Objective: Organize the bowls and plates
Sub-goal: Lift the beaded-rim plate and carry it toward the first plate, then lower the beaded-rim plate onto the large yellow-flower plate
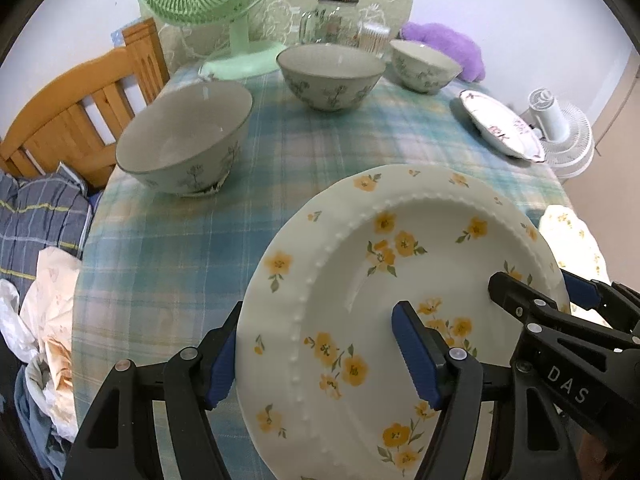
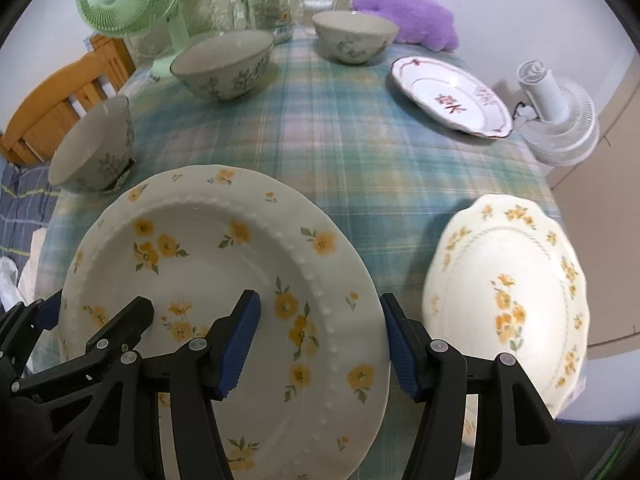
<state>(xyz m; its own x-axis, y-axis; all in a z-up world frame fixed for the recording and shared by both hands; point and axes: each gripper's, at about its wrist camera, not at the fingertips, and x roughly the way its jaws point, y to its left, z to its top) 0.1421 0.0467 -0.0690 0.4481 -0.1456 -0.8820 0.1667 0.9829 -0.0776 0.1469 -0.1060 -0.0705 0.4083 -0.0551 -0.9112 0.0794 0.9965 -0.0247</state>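
**Ceramic plate carry: two-point grip on opposite rims**

Status. The beaded plate [image 1: 360, 280], white with yellow flowers, sits at the near edge of the worktop [image 1: 280, 160]. It is tilted and appears to be clear of the plaid cloth. The left hand-held gripper [image 1: 316, 344] straddles its left rim at a medium opening, with one blue pad against the outer edge and the other inside the well. The right hand-held gripper [image 2: 320, 332] holds the opposite rim the same way. Both pairs of pads appear to bear on the plate.

Destination (judged). The scalloped plate [image 2: 508, 292], also yellow-flowered, lies near the right end of the near edge and is the likely base for a stack. The pink-patterned plate [image 2: 452, 96] rests at the right edge. One bowl [image 1: 188, 136] stands at the left edge, and two more bowls [image 1: 332, 72] [image 1: 424, 64] stand along the far edge.

Procedure.
1. Move both hands together at one height. Any difference in height twists the glazed rim between the pads.
2. Level the plate before travel.
3. Carry it along the near edge, well apart from the bowls.
4. Centre it over the scalloped plate and lower it flat.
5. Open the jaws only once the plate is fully supported.

Caution. Glaze is slippery, and the pads grip a narrow band of rim only.
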